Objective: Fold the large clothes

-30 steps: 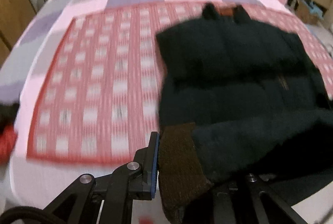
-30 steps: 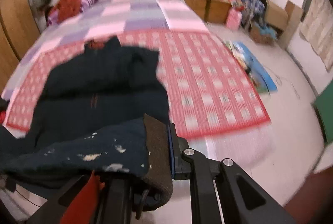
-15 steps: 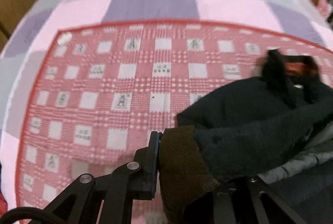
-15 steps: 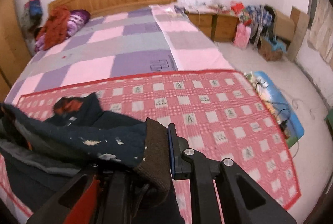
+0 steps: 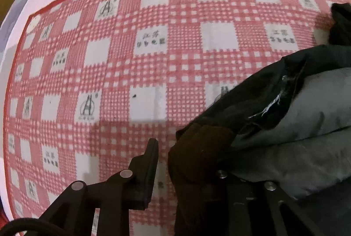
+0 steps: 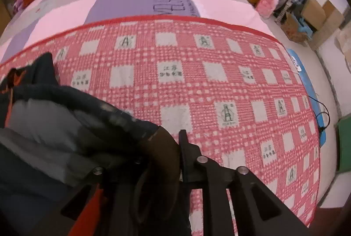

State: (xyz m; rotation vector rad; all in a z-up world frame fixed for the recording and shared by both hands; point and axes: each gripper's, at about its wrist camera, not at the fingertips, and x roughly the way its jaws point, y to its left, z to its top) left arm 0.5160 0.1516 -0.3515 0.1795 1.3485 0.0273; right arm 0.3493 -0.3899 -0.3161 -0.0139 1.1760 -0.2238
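Jacket (image 5: 307,126) (image 6: 43,122) is on the red checked blanket (image 5: 153,49) (image 6: 219,82) on the bed, bunched and doubled over, grey lining facing up. Both claws point steeply down at it.

L gripper (image 5: 184,159): jaws just been opening. Brown rib hem (image 5: 197,148) sits between them, but there's a clear gap of blanket btw the visible finger and the rib, so it's spread and not pinching. Far finger is hidden under the fabric.

R gripper (image 6: 162,148): jaws also just been opening, with the brown rib (image 6: 158,137) between them. The rib lies right against the visible finger and the other finger is buried. Can't tell if it's pinched or just resting there.

Key relation: the garment lies btw the two claws, i.e. to the right of L and to the left of R. The hem edge runs across from one claw to the other. Collar (image 5: 342,23) (image 6: 43,65) is just ahead of the hem, further up the bed, so hem is nearly at collar and the bottom-up fold looks about laid.

Next, imo: finish the release and back each claw off outward, L to the left and R to the right, over bare blanket. Going inward would drag the fold.

Risk: rib snags on R finger and pulls that corner open.

Neither hand is nearer, each has its own hem corner.
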